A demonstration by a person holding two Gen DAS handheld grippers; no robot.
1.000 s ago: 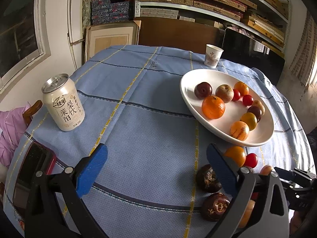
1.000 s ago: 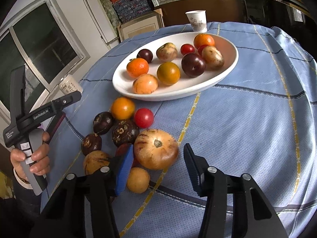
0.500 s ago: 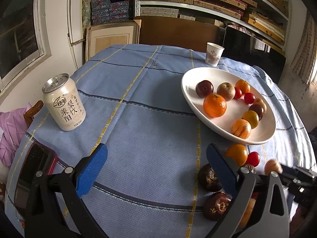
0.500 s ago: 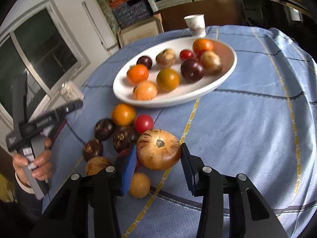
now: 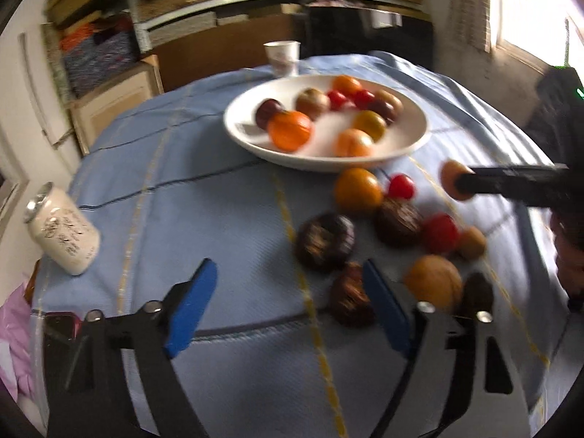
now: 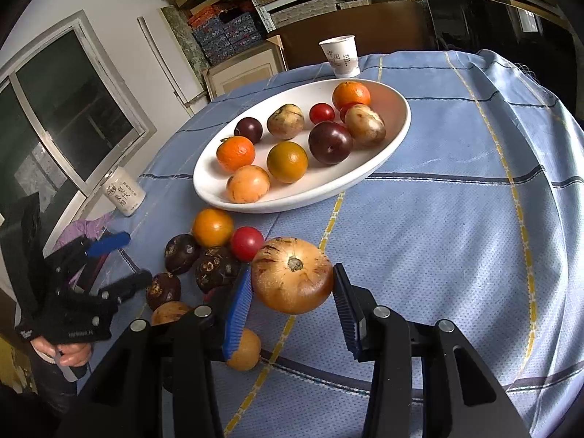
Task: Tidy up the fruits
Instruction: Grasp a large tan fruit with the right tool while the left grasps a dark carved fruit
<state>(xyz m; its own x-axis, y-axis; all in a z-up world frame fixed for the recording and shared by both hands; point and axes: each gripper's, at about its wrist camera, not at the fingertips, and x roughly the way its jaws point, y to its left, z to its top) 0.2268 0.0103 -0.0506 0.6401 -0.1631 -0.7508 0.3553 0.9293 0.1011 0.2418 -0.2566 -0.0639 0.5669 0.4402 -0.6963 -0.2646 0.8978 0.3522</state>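
Lifted since earlier, striped fruit (image 6: 292, 275) sits clamped in right gripper (image 6: 292, 299).

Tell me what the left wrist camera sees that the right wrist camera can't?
Only the left wrist view shows the bright window at upper right and the open left gripper up close over bare cloth. Only the right wrist view shows the dark window on the left and the right gripper shut on the big round tan fruit. Both show the white oval plate, white paper cup, pale drink can and blue tablecloth.
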